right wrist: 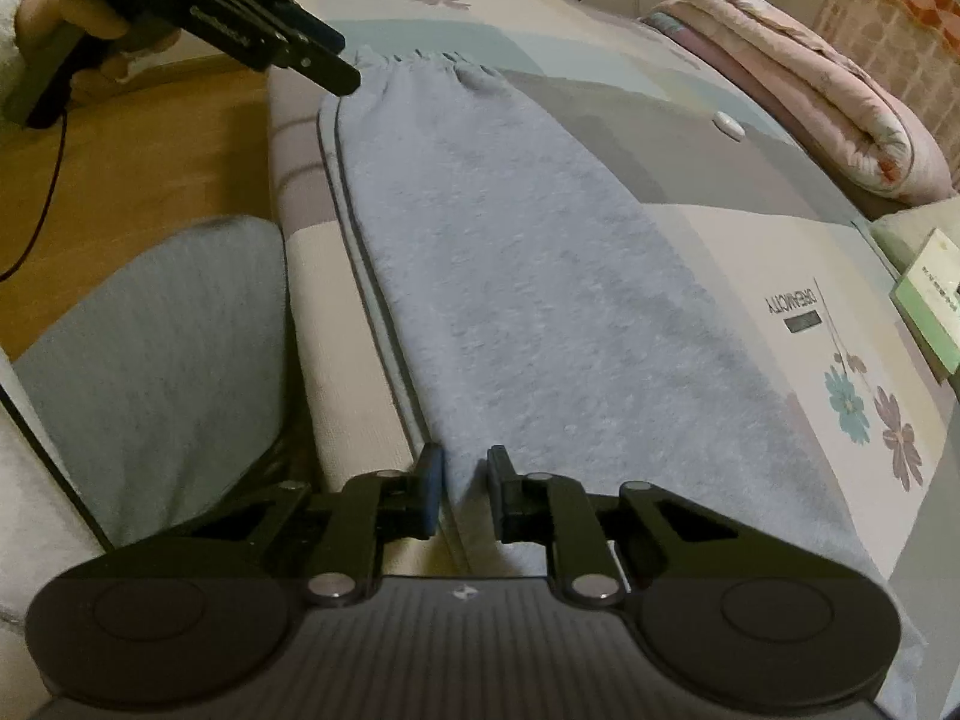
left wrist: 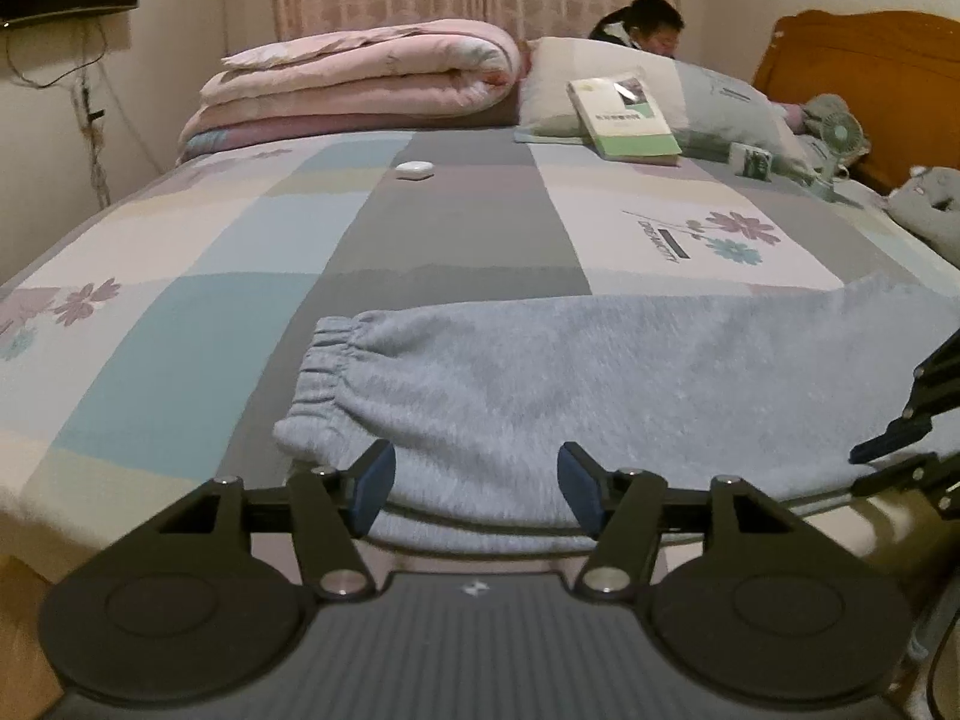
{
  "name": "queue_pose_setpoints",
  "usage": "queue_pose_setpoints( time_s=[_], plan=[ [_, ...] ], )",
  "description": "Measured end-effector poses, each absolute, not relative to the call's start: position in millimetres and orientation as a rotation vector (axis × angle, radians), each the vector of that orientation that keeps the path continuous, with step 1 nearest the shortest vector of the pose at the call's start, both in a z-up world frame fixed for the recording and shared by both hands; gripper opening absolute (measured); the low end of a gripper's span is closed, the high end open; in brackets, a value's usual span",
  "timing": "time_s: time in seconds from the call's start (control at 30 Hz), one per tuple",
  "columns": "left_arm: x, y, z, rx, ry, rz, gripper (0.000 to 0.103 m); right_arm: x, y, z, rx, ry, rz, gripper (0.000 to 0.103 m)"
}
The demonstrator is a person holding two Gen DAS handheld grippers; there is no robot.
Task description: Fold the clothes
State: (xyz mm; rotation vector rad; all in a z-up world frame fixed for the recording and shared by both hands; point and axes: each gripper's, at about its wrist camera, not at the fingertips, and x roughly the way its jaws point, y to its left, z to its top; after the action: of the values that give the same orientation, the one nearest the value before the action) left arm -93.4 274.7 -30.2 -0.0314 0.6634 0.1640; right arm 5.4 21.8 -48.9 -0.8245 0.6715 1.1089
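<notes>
Light grey-blue fleece trousers (left wrist: 600, 396) lie flat along the near edge of the bed, their elastic cuff (left wrist: 327, 372) at the left end. In the left wrist view my left gripper (left wrist: 477, 489) stands open just above the trousers' near edge by the cuff, nothing between its fingers. The right wrist view shows the trousers (right wrist: 516, 276) lengthwise. My right gripper (right wrist: 465, 489) has its fingers nearly together on the trousers' near edge at the other end. The left gripper (right wrist: 327, 63), held by a hand, hovers over the cuff (right wrist: 432, 69). The right gripper (left wrist: 870, 468) shows at the right edge.
The patchwork bedsheet (left wrist: 456, 228) carries a small white case (left wrist: 414, 170), a folded pink quilt (left wrist: 360, 90), a pillow (left wrist: 708, 96) with a green book (left wrist: 624, 120) and a small fan (left wrist: 837, 132). A person sits behind the pillow. My knee (right wrist: 168, 360) and wooden floor (right wrist: 150, 138) are beside the bed.
</notes>
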Motion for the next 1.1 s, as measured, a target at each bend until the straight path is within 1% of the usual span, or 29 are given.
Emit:
queue_pose_setpoints(
  time_s=[0.07, 0.13, 0.23, 0.27, 0.3, 0.33, 0.5, 0.67, 0.77, 0.83, 0.87, 0.93, 0.97, 1.03, 1.1],
  plan=[
    [-95.4, 274.7, -29.3, -0.040, 0.667, 0.171, 0.066, 5.7, 25.2, -50.9, -0.837, 0.658, 1.108, 0.019],
    [-94.7, 274.0, -30.4, -0.059, 0.676, 0.167, 0.067, 5.6, 27.8, -51.9, -0.848, 0.645, 1.112, 0.021],
    [-92.8, 272.6, -32.7, -0.087, 0.690, 0.160, 0.068, 3.1, 28.4, -50.2, -0.862, 0.629, 1.126, 0.021],
    [-92.2, 272.1, -33.4, -0.096, 0.695, 0.158, 0.068, 2.3, 28.6, -49.6, -0.866, 0.624, 1.131, 0.020],
    [-91.6, 271.7, -34.2, -0.106, 0.700, 0.155, 0.068, 1.4, 28.9, -49.1, -0.871, 0.618, 1.136, 0.012],
    [-91.6, 270.5, -35.2, -0.109, 0.704, 0.153, 0.068, 0.6, 29.1, -48.5, -0.875, 0.613, 1.141, 0.006],
    [-95.5, 270.3, -36.1, -0.128, 0.705, 0.158, 0.068, -2.4, 28.7, -44.0, -0.889, 0.594, 1.166, 0.003],
    [-96.6, 277.5, -37.2, -0.146, 0.697, 0.172, 0.068, 3.6, 22.4, -41.7, -0.853, 0.665, 1.189, 0.003],
    [-95.5, 285.2, -39.4, -0.182, 0.699, 0.195, 0.068, 4.2, 21.9, -44.6, -0.847, 0.703, 1.189, 0.005],
    [-95.0, 289.2, -41.0, -0.195, 0.714, 0.207, 0.068, 6.4, 21.9, -38.3, -0.812, 0.719, 1.196, 0.009],
    [-94.4, 291.0, -42.1, -0.198, 0.729, 0.208, 0.071, 7.8, 22.2, -33.5, -0.795, 0.719, 1.199, 0.010],
    [-92.7, 291.4, -45.3, -0.182, 0.775, 0.197, 0.075, 11.6, 25.2, -21.2, -0.763, 0.706, 1.202, 0.017],
    [-91.9, 291.1, -46.7, -0.166, 0.796, 0.191, 0.075, 13.6, 29.8, -15.4, -0.749, 0.695, 1.201, 0.019],
    [-91.1, 290.6, -48.2, -0.132, 0.823, 0.184, 0.075, 17.4, 41.8, -5.3, -0.715, 0.674, 1.202, 0.027],
    [-92.5, 292.8, -47.3, -0.121, 0.826, 0.185, 0.076, 19.4, 60.2, -1.0, -0.690, 0.659, 1.220, 0.029]
  ],
)
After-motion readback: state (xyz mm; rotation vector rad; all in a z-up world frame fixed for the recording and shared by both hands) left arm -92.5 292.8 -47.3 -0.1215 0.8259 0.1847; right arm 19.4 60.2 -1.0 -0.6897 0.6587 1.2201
